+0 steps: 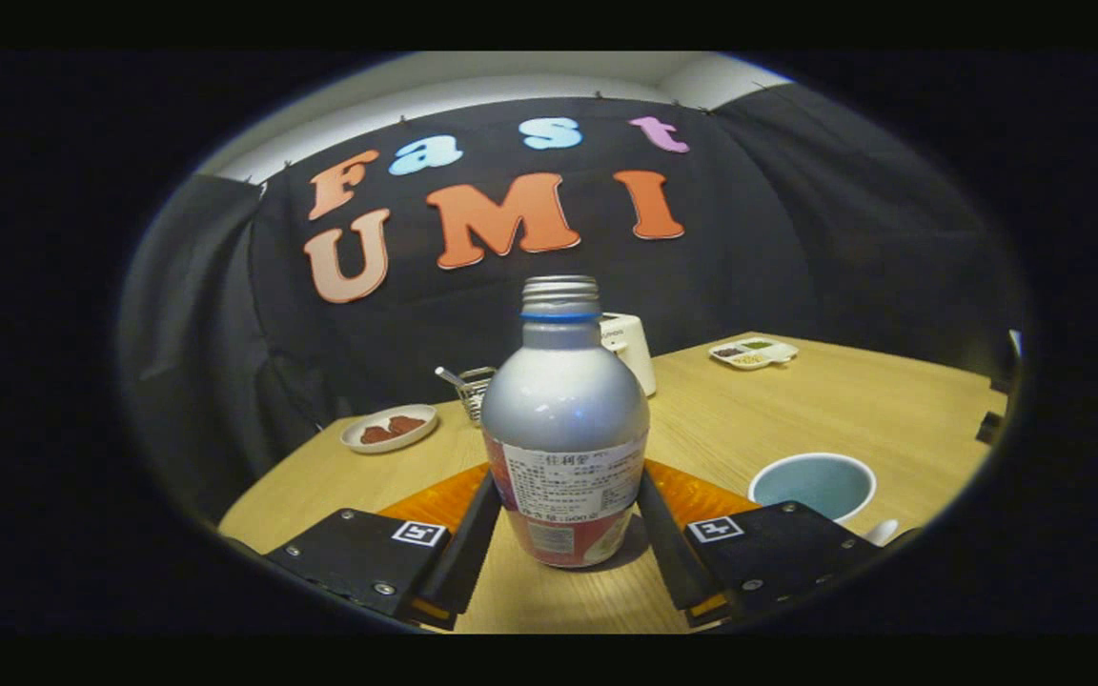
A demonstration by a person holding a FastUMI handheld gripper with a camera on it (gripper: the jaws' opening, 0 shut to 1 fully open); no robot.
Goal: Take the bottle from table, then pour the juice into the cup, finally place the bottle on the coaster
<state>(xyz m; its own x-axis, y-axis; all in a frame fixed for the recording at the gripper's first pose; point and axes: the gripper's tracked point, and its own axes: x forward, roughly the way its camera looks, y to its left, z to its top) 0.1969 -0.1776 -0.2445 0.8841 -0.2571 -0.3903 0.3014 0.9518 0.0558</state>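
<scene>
On the wooden surface (797,410) we have our hand-held gripper (563,534) clamped on the uncapped bottle (563,429), the cup (814,484) just right of the fingers, and a low, label-level grip could let it slip when tilted.

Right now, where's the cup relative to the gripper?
In the gripper view, the cup stands on the table just beyond the right finger, to the right of the bottle that sits between the gripper fingers.
</scene>
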